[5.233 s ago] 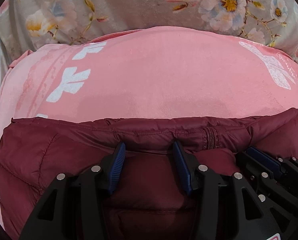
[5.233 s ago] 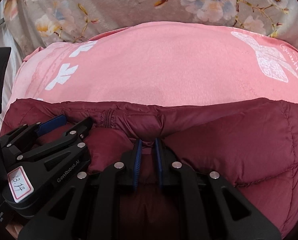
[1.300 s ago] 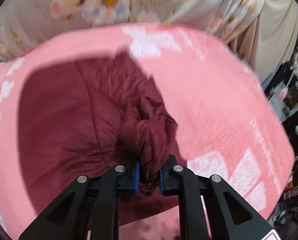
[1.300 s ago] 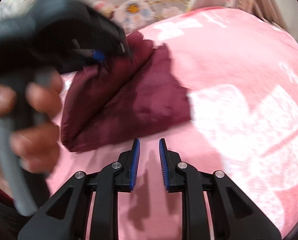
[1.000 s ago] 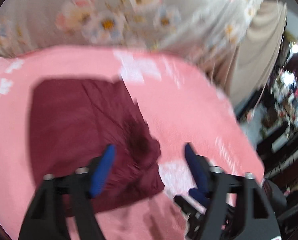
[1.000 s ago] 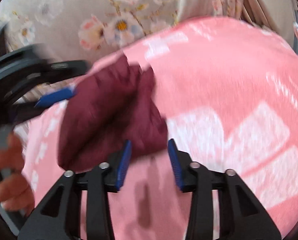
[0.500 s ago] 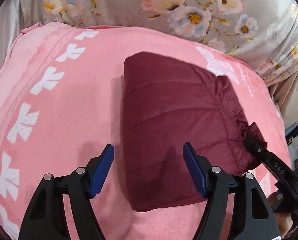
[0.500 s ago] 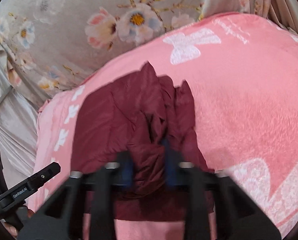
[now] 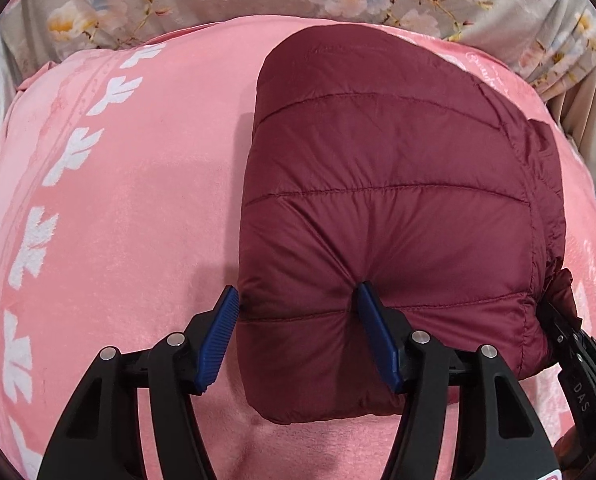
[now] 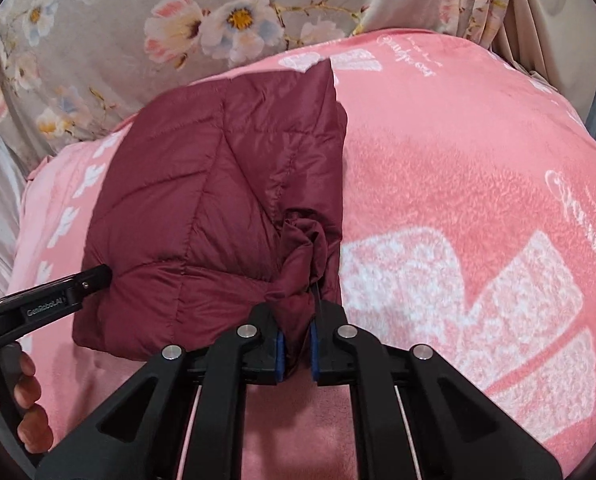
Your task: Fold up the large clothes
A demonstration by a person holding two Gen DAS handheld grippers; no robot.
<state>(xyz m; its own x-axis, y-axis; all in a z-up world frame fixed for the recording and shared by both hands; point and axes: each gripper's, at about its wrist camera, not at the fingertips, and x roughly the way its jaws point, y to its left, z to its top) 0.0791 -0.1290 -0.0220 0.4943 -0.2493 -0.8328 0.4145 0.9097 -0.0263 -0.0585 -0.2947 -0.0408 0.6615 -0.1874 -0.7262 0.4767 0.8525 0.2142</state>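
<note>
A maroon puffer jacket [image 9: 393,184] lies folded into a thick rectangle on the pink blanket [image 9: 130,200]. My left gripper [image 9: 298,292] straddles its near left corner. The jaws are closing, the right pad [image 9: 373,332] dents the padding and the left pad [image 9: 222,332] touches the side edge. In the right wrist view the jacket [image 10: 202,208] fills the middle left. My right gripper [image 10: 296,320] is closing tight on a bunched fold of fabric [image 10: 298,256] at the jacket's near right corner. Each gripper shows at the edge of the other's view: right gripper [image 9: 573,360], left gripper [image 10: 58,300].
A grey floral cloth [image 10: 178,24] hangs behind the blanket. Beige curtains [image 10: 545,8] stand at the far right. White leaf prints [image 9: 74,152] run along the blanket's left side, a big white bow print [image 10: 477,292] on its right. A person's fingers [image 10: 26,400] hold the left handle.
The left gripper came down onto the jacket's near left corner and narrowed around it. The right gripper closed on the bunched fold and pulled it nearer.
</note>
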